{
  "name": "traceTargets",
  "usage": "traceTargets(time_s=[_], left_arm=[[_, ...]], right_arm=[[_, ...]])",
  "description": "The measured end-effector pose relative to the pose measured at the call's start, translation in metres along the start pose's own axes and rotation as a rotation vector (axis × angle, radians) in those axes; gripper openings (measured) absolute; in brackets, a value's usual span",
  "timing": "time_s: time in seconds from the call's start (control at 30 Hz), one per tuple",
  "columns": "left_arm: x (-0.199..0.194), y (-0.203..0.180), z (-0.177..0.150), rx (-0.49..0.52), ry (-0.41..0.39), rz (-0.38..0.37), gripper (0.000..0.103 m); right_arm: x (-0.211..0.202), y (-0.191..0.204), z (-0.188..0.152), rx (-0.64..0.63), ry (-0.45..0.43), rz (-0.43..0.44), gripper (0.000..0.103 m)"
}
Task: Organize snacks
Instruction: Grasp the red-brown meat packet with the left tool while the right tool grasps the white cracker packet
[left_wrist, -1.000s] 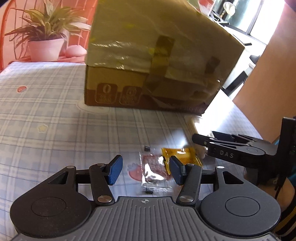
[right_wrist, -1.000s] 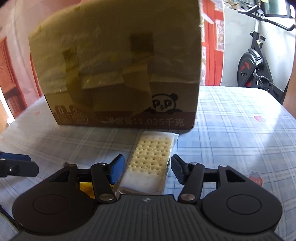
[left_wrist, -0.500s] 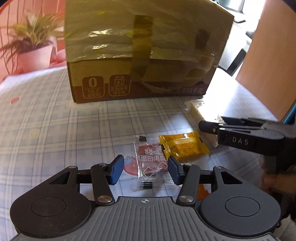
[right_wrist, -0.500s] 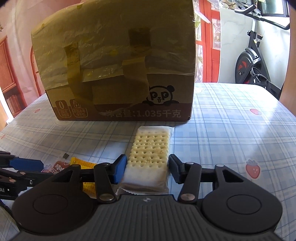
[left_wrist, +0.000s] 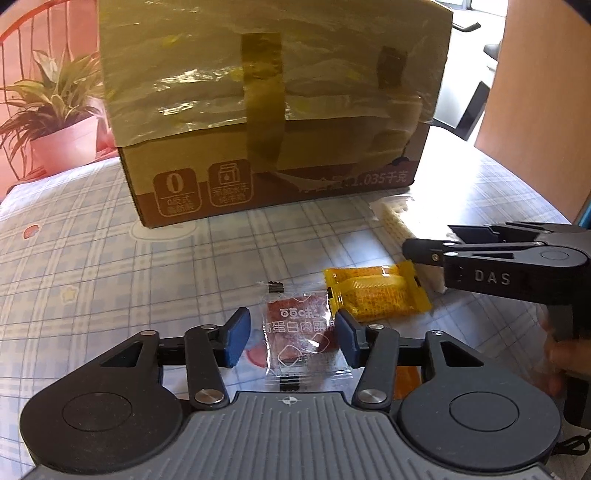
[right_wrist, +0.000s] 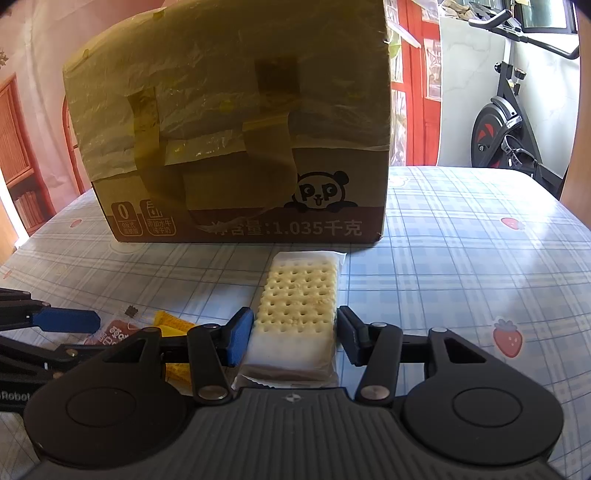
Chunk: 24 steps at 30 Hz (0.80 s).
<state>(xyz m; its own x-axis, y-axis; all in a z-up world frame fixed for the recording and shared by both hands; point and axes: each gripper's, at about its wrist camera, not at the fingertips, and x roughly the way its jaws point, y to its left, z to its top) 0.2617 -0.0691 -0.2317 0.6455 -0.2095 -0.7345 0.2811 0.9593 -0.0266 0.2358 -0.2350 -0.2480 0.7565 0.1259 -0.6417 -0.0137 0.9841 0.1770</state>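
A clear packet with a red meat snack (left_wrist: 300, 332) lies on the checked tablecloth between the fingers of my open left gripper (left_wrist: 291, 338). A yellow snack packet (left_wrist: 376, 293) lies just right of it. A pack of white crackers (right_wrist: 299, 314) lies flat between the fingers of my open right gripper (right_wrist: 295, 338); the pads stand close to its sides without clear contact. The crackers (left_wrist: 397, 221) also show in the left wrist view, behind the right gripper (left_wrist: 424, 253). The left gripper's blue pad (right_wrist: 68, 320) shows at the left of the right wrist view.
A large taped cardboard box (right_wrist: 236, 147) stands on the table behind the snacks, and it also shows in the left wrist view (left_wrist: 273, 110). A potted plant (left_wrist: 55, 122) stands at the far left. An exercise bike (right_wrist: 517, 122) stands beyond the table at right.
My left gripper has swung left to face the box and closed in around the red snack packet. My right gripper has eased back slightly; the crackers stay between its fingers.
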Motion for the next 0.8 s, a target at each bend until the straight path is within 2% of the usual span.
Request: traceTargets(time_s=[0.23,0.47,0.8], left_arm=[[-0.005,0.029,-0.001,-0.077,-0.004,0.07,0.051],[-0.009,0.049,0.001,-0.151,-0.002,0.072,0.05],[0.0,0.041,0.003,-0.083,-0.009,0.065,0.051]], right_arm=[[0.0,-0.001,0.0,0.001,-0.001,0.001,0.053],[0.0,0.0,0.0,0.002,-0.001,0.001,0.053],[0.0,0.0,0.0,0.002,-0.002,0.002,0.053]])
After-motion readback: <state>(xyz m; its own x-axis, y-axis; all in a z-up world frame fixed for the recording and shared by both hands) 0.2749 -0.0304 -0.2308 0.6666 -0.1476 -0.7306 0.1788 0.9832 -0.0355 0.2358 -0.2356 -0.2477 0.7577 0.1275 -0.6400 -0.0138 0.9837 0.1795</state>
